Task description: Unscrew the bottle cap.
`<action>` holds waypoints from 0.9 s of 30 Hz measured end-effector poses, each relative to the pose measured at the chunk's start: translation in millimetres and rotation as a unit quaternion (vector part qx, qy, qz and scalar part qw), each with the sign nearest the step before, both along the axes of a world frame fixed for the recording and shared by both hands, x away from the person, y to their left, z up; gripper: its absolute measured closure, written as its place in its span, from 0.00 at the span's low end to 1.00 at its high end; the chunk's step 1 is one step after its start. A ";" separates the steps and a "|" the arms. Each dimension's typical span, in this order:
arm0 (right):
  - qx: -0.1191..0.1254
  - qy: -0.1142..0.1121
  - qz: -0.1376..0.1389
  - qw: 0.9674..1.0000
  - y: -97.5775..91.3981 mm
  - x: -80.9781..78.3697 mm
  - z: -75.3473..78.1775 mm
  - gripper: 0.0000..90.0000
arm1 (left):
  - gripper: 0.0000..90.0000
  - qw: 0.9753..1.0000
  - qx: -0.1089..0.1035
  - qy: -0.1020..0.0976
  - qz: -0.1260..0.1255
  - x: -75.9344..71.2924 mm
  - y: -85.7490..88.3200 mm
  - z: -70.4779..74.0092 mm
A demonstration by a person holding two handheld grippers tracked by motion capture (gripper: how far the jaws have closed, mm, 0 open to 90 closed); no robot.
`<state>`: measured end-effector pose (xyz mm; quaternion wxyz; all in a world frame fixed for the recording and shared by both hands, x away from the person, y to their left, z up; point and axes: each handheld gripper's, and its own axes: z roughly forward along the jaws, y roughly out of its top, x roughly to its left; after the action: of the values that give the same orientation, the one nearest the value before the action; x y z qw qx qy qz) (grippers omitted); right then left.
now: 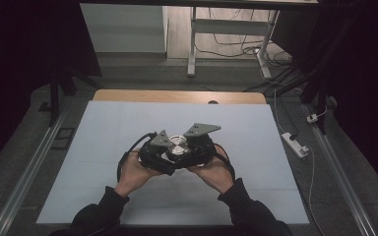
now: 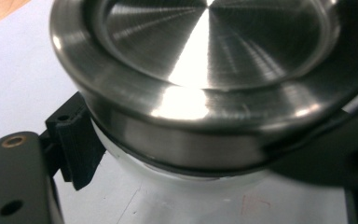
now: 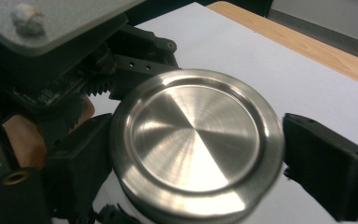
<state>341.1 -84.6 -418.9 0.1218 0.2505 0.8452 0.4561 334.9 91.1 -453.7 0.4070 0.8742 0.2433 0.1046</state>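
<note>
Clamping the white jar (image 2: pixel 135 172) under its steel lid (image 1: pixel 176 146), the left gripper (image 1: pixel 158 156) hides it (body barely visible); the right gripper (image 1: pixel 195 147) at 3 o'clock grips the lid.

Both forearms come in from the bottom edge, sleeves dark, and the 2 hands meet mid-table. The left gripper (image 1: pixel 163 156) is clamped tight. The right gripper (image 1: pixel 192 147) sits close against it, its jaws seemingly pressing in from both sides.
</note>
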 end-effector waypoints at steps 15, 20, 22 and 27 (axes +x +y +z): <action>0.008 0.023 0.132 0.991 -9.6 15.0 1.2 0.20 | 0.17 0.997 -0.006 0.012 -0.076 2.5 7.4 1.2; 0.013 0.035 0.200 0.979 -15.9 21.9 -0.1 0.20 | 0.17 0.994 -0.009 0.014 -0.108 1.6 6.9 -0.5; 0.016 0.038 0.204 0.978 -17.1 23.2 -1.0 0.19 | 0.17 0.995 -0.007 0.013 -0.100 1.4 5.4 -0.7; 0.026 0.038 0.167 0.985 -15.7 19.2 2.9 0.05 | 0.17 0.998 -0.007 0.010 -0.062 2.7 7.3 0.3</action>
<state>360.3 -100.3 -416.0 0.0050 0.1265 0.8671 0.4819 337.6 98.4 -453.4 0.4161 0.8858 0.1935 0.0692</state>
